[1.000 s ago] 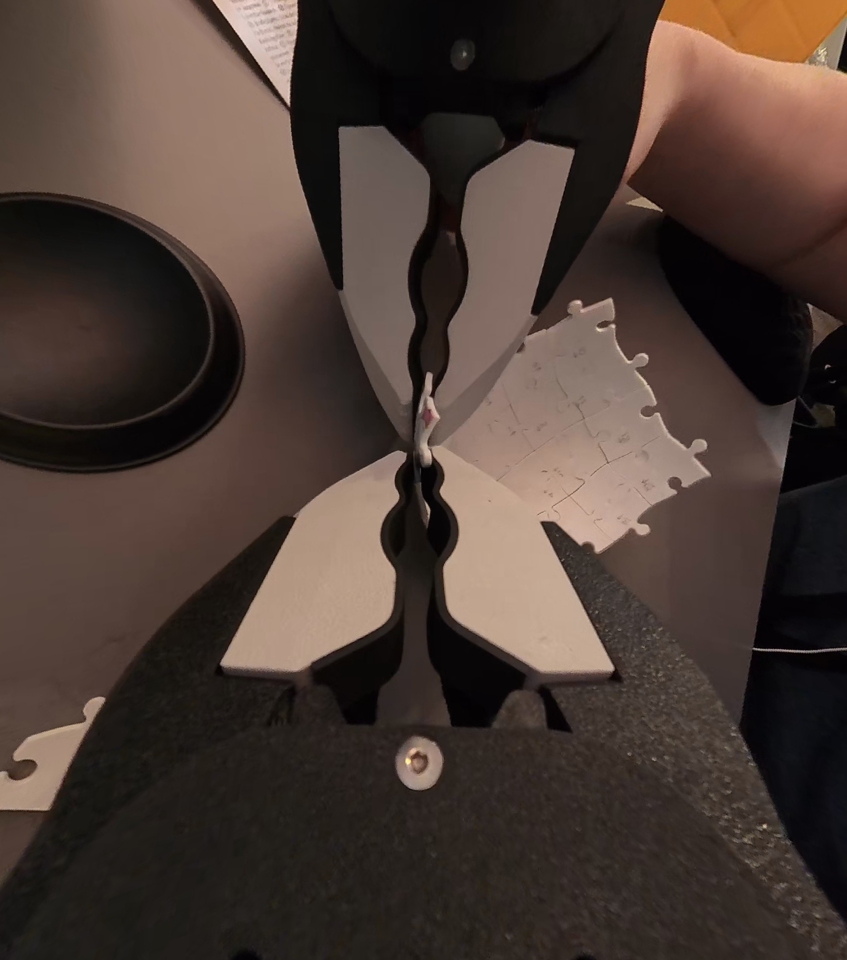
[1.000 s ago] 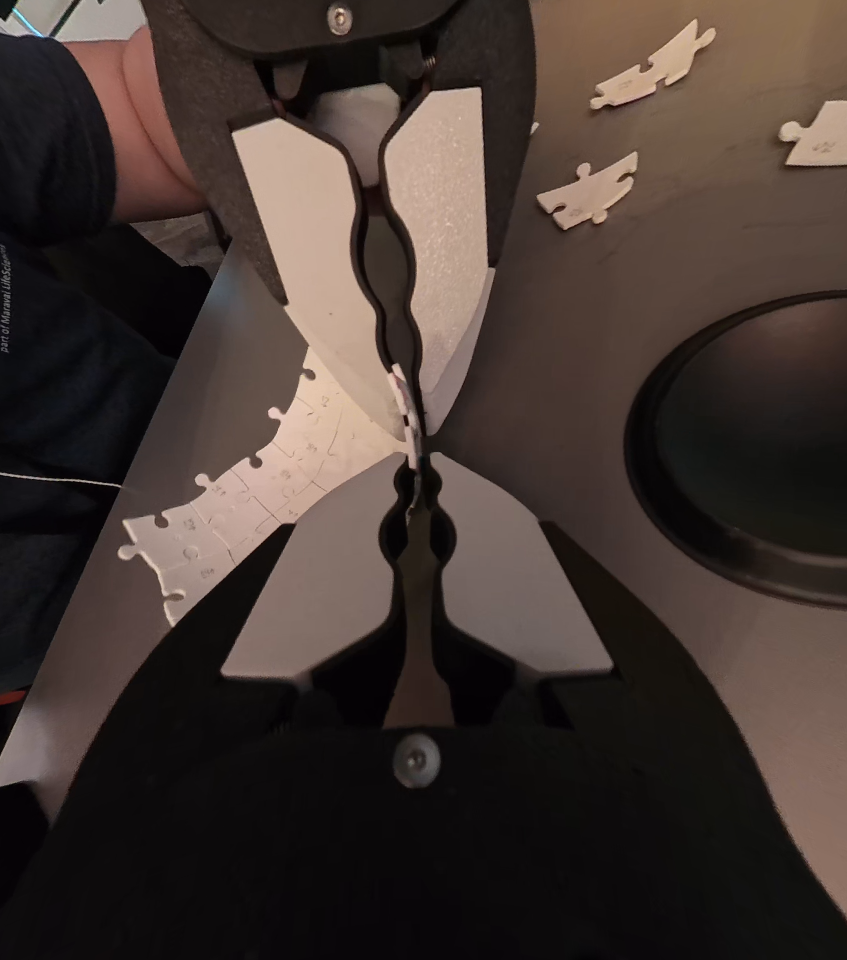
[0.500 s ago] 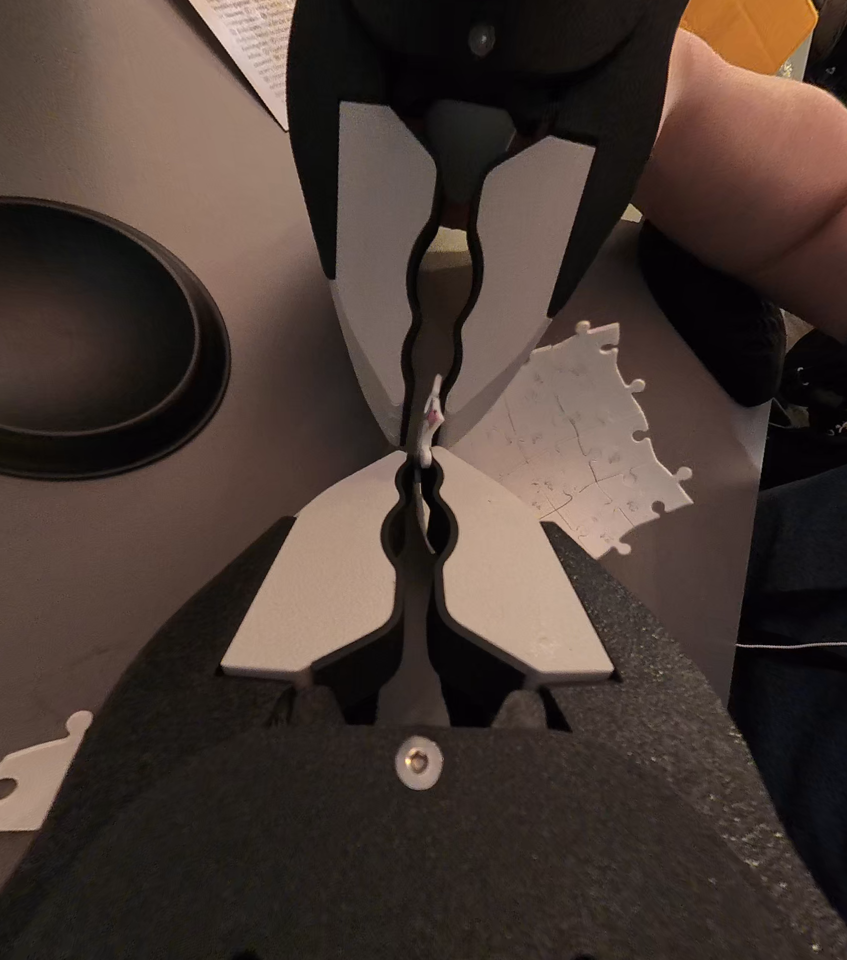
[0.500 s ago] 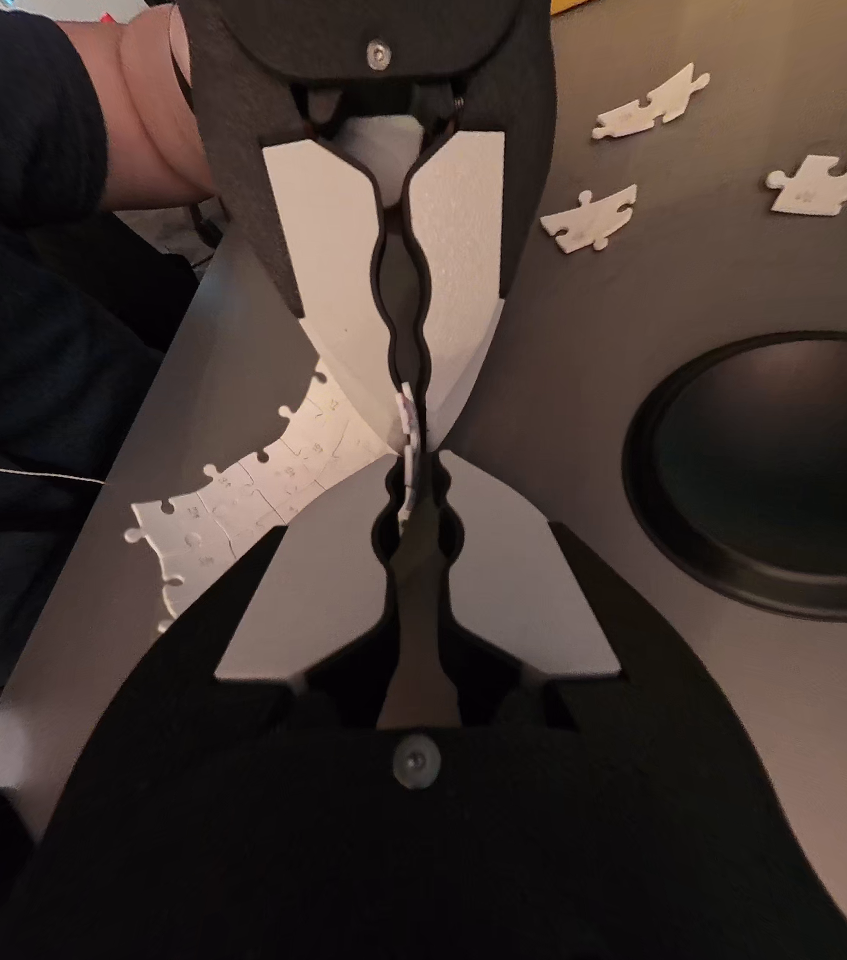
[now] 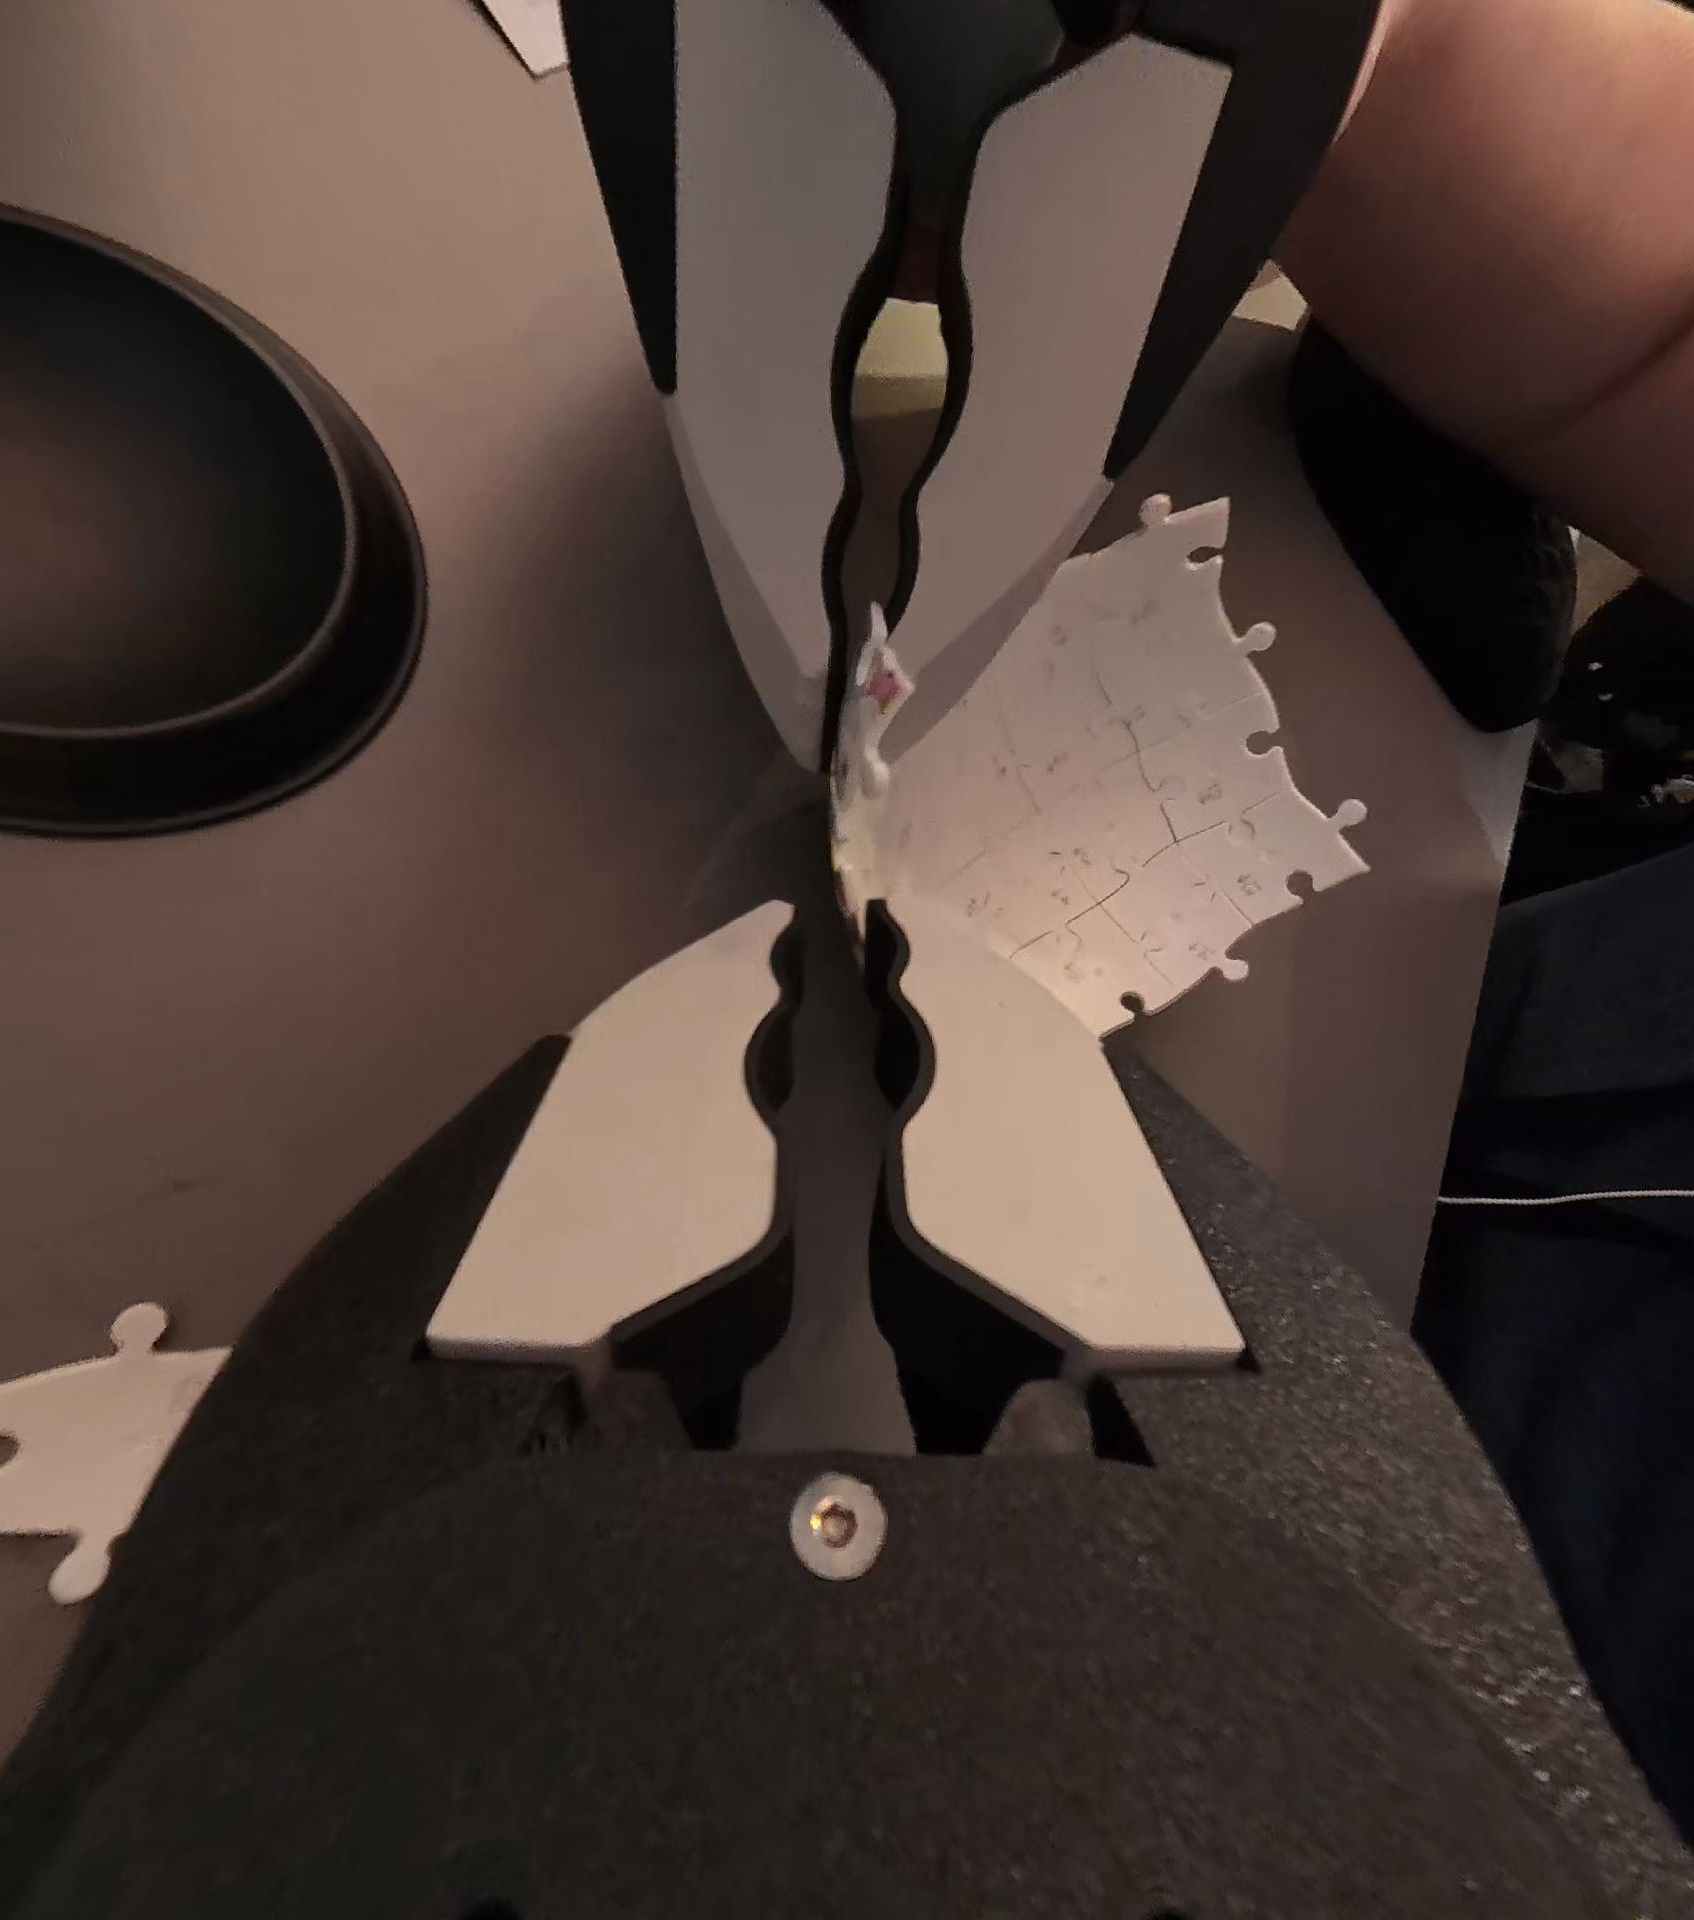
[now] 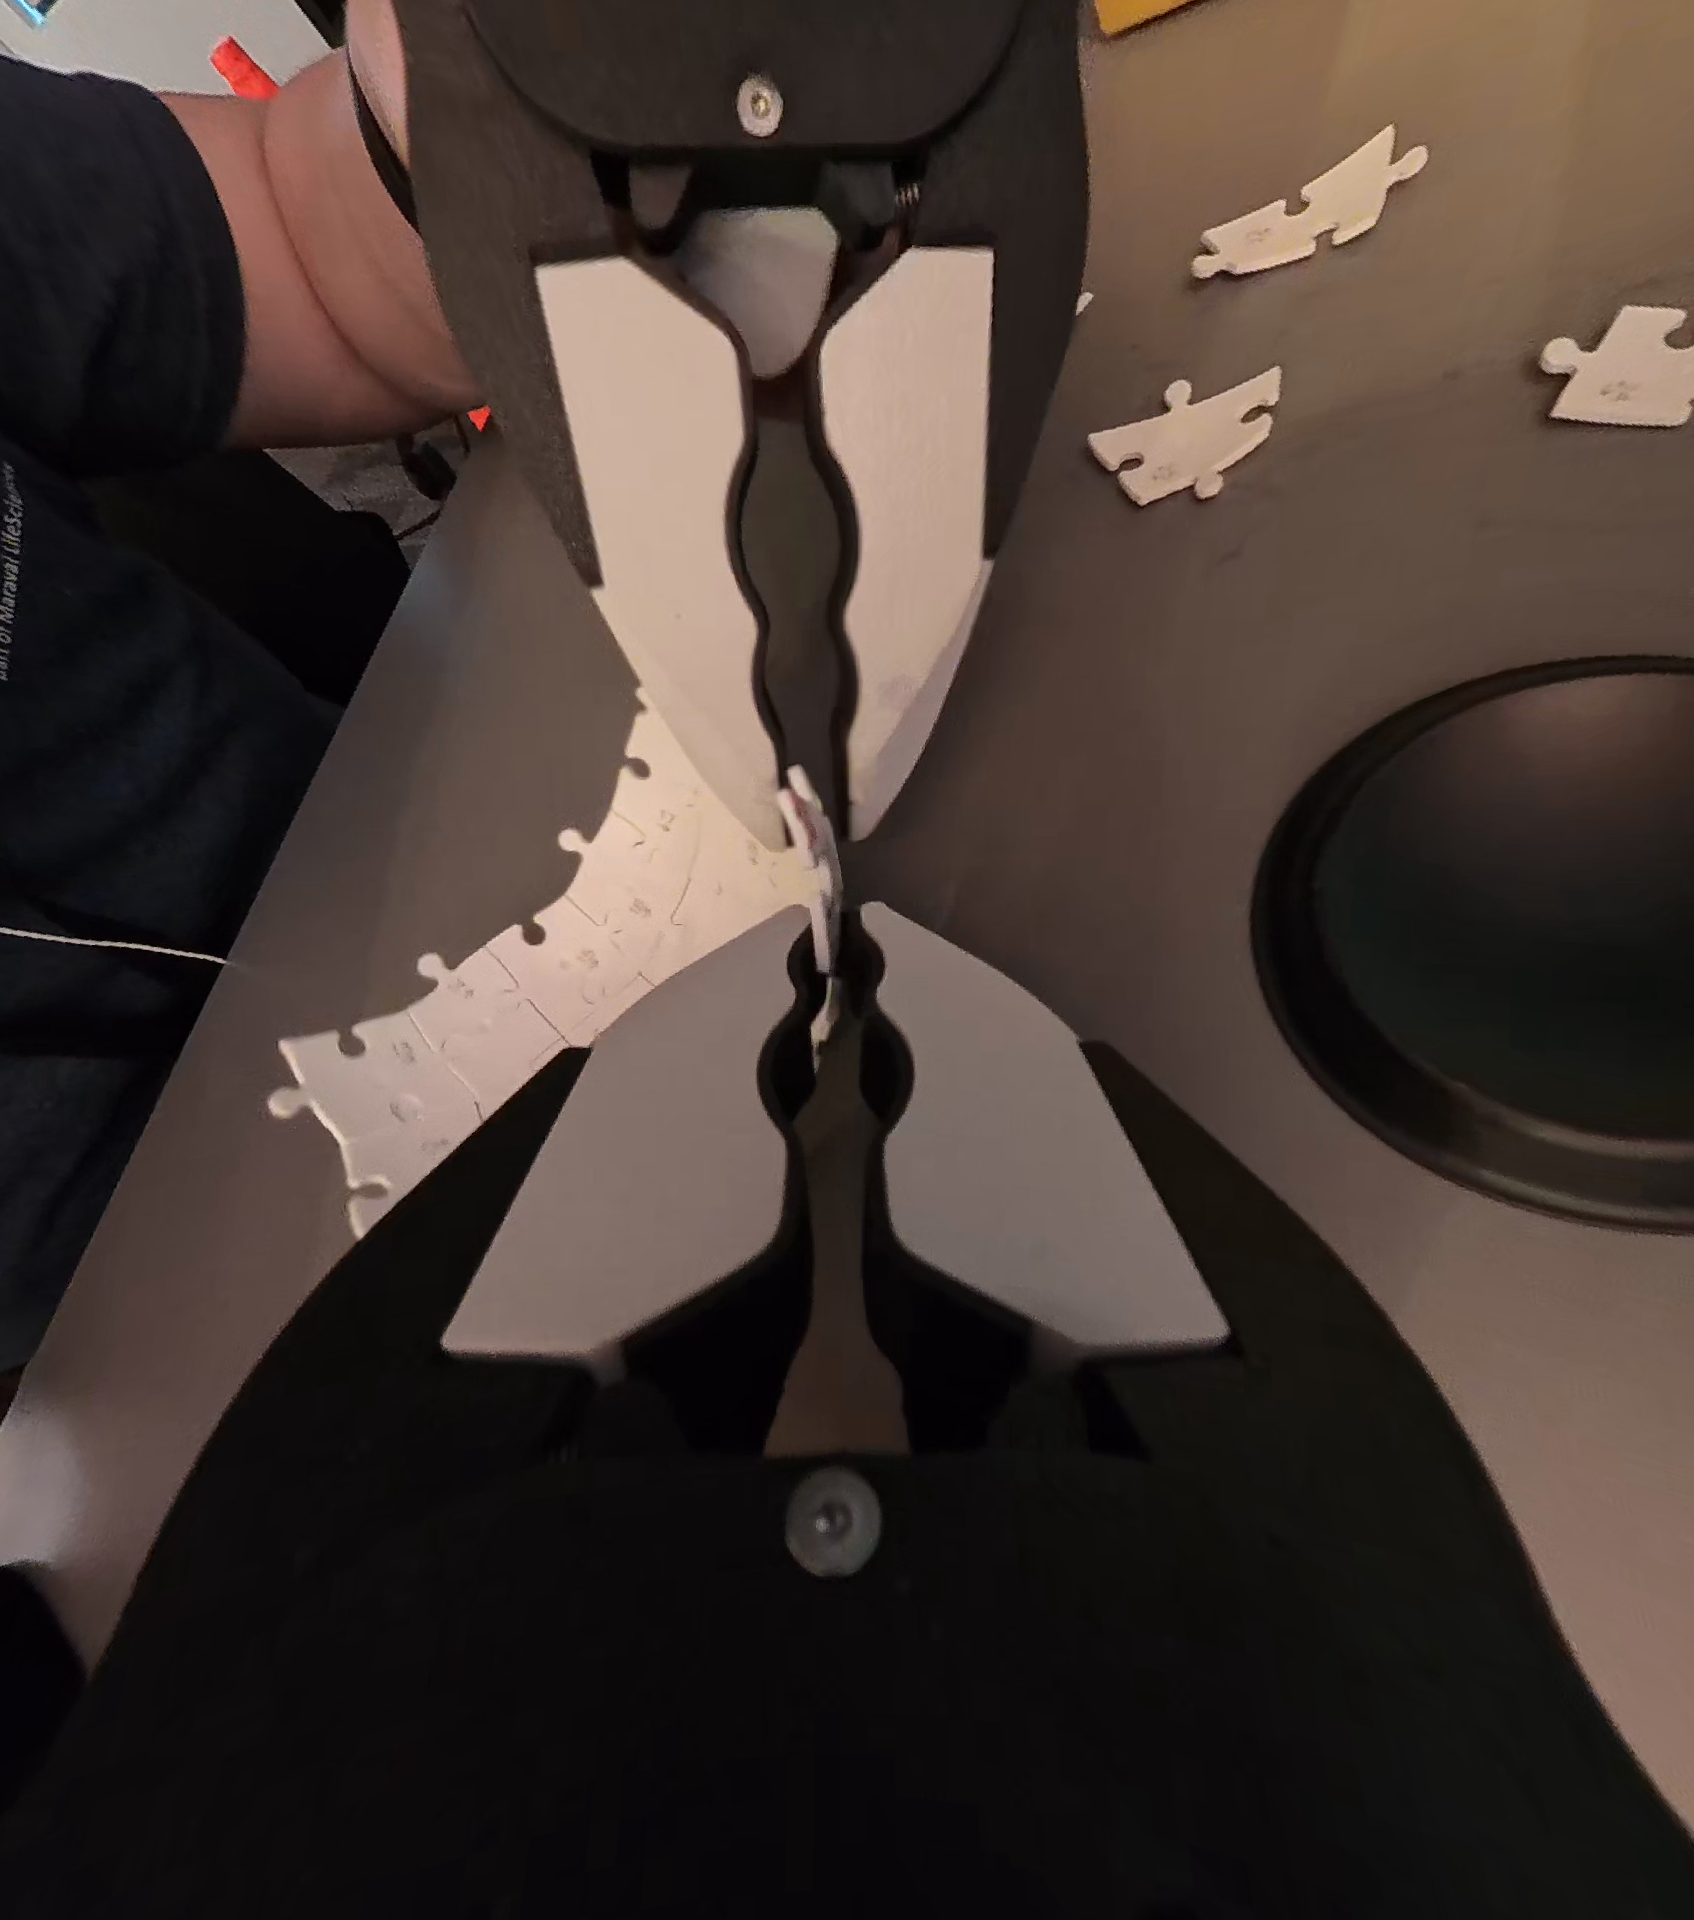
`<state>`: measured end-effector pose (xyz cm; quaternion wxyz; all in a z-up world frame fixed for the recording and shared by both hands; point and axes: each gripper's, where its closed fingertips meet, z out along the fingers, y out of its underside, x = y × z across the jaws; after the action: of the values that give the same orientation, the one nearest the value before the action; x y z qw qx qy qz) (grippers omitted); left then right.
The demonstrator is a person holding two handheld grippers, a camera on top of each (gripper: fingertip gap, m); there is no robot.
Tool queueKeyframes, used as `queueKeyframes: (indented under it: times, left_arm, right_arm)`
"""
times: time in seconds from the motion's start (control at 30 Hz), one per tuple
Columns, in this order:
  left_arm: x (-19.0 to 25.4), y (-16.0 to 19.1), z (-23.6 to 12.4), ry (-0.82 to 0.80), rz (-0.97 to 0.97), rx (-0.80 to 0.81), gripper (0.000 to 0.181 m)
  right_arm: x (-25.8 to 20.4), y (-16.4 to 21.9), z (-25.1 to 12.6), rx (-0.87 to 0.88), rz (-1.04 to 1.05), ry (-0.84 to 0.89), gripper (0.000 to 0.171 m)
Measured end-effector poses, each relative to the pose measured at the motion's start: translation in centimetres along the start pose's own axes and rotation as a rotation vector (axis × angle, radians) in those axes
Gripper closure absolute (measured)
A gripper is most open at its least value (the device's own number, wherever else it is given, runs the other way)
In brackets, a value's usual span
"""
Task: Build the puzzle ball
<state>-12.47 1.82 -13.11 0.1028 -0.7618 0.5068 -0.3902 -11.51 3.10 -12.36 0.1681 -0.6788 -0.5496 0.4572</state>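
A curved, joined section of white puzzle pieces point(image 5: 1103, 790) is held up above the grey table point(image 5: 199, 987). It also shows in the right wrist view point(image 6: 531, 997). Its near edge piece point(image 5: 869, 727), with a small pink mark, stands edge-on between the two grippers. My left gripper point(image 5: 835, 920) and my right gripper point(image 5: 858, 707) face each other tip to tip. Both are shut on that edge. In the right wrist view the right gripper point(image 6: 830, 920) pinches the piece point(image 6: 817, 842) from below, and the left gripper point(image 6: 814, 831) pinches it from above.
A black round dish point(image 5: 95, 520) lies on the table beside the grippers; it also shows in the right wrist view point(image 6: 1549, 935). Loose white pieces lie near it point(image 5: 64, 1444) point(image 6: 1186, 436) point(image 6: 1684, 374). A person's arm point(image 5: 1549, 260) and the table edge point(image 5: 1487, 831) are close. My two grippers' fingertips are within a few centimetres of each other. From the right gripper's tips to the black round dish point(image 5: 95, 520) is close to 9 cm. It is also in sight in the right wrist view point(image 6: 1512, 795).
The two sets of tips have drawn slightly apart, so more of the edge piece shows between them. Both grippers have shifted over the table and the joined section has tilted.
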Motion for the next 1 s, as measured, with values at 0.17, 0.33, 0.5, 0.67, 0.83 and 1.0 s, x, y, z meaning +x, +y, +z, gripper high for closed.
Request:
queueKeyframes:
  times: [0.17,0.33,0.5,0.67,0.83,1.0]
  left_arm:
    - [0.3,-0.4,0.4,0.019,0.006,0.008,0.178]
    - [0.4,-0.3,0.5,0.017,0.011,0.004,0.178]
    - [0.4,-0.3,0.7,0.000,0.036,-0.006,0.178]
    - [0.3,-0.1,0.8,-0.015,0.050,-0.014,0.178]
    - [0.8,-0.2,0.8,0.020,0.034,-0.003,0.178]
    - [0.8,-0.3,0.8,0.016,0.039,-0.001,0.178]
  right_arm:
    - [-0.1,-0.5,0.2,0.028,0.019,-0.013,0.159]
    - [-0.3,-0.4,0.3,0.033,0.038,-0.049,0.167]
    - [-0.3,-0.1,0.3,0.016,-0.006,-0.027,0.168]
    - [-0.3,0.0,0.4,-0.010,-0.023,-0.010,0.167]
    - [-0.5,0.6,0.1,-0.057,-0.043,-0.003,0.145]
    - [-1.0,-0.1,-0.6,-0.007,-0.005,-0.046,0.160]
